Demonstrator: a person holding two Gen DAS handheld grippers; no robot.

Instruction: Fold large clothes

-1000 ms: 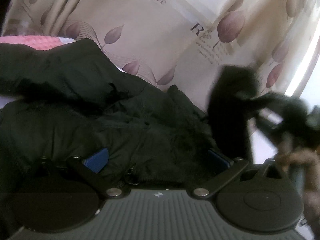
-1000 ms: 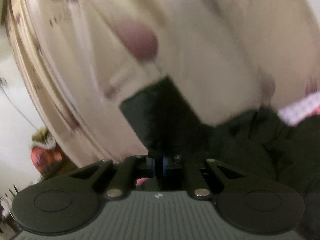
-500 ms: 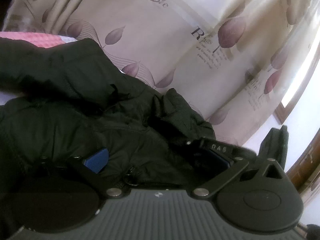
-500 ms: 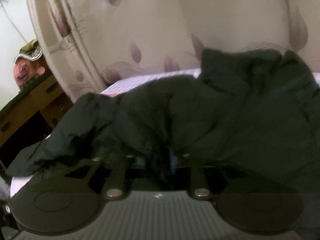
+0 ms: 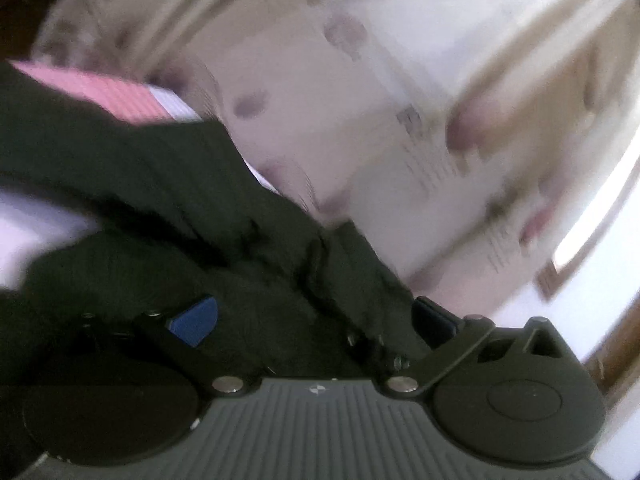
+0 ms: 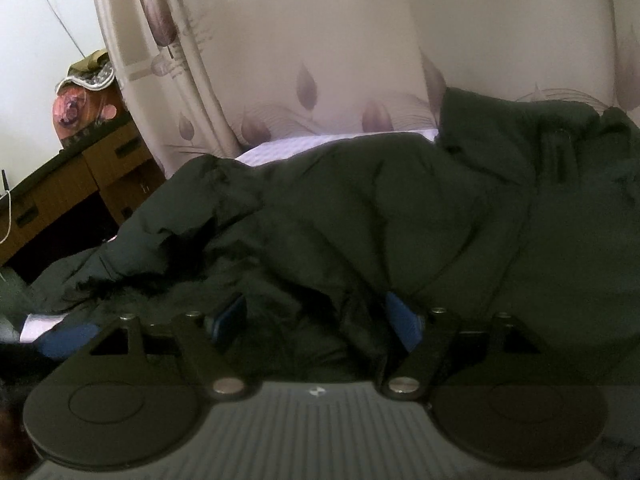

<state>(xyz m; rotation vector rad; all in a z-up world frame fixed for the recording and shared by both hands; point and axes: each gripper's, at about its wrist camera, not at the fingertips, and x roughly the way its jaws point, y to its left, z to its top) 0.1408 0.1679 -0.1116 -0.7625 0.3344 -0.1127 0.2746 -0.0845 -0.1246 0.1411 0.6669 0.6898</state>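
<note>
dark jacket [image 6: 400, 216] heaped on white-pink bedding [image 5: 120, 96], leaf-print curtain [image 6: 320, 60] behind, wooden desk [image 6: 60, 188] beside. right gripper [image 6: 316, 320] opening, fabric between pads ungripped. left gripper [image 5: 316, 316] spread wide, nothing clamped.

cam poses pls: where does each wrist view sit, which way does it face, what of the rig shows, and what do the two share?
Left wrist: sits on the left gripper, faces forward along its spread jaws over the dark jacket toward the leaf-print curtain; blurred; gripper body and blue pads show.
Right wrist: sits on the right gripper, faces forward and slightly down over the jacket toward the curtain, with a wooden desk at left; its jaws are opening, jacket fabric lying between them.
Shared: jacket, curtain, the bed's light sheet. Neither view shows a hand.
</note>
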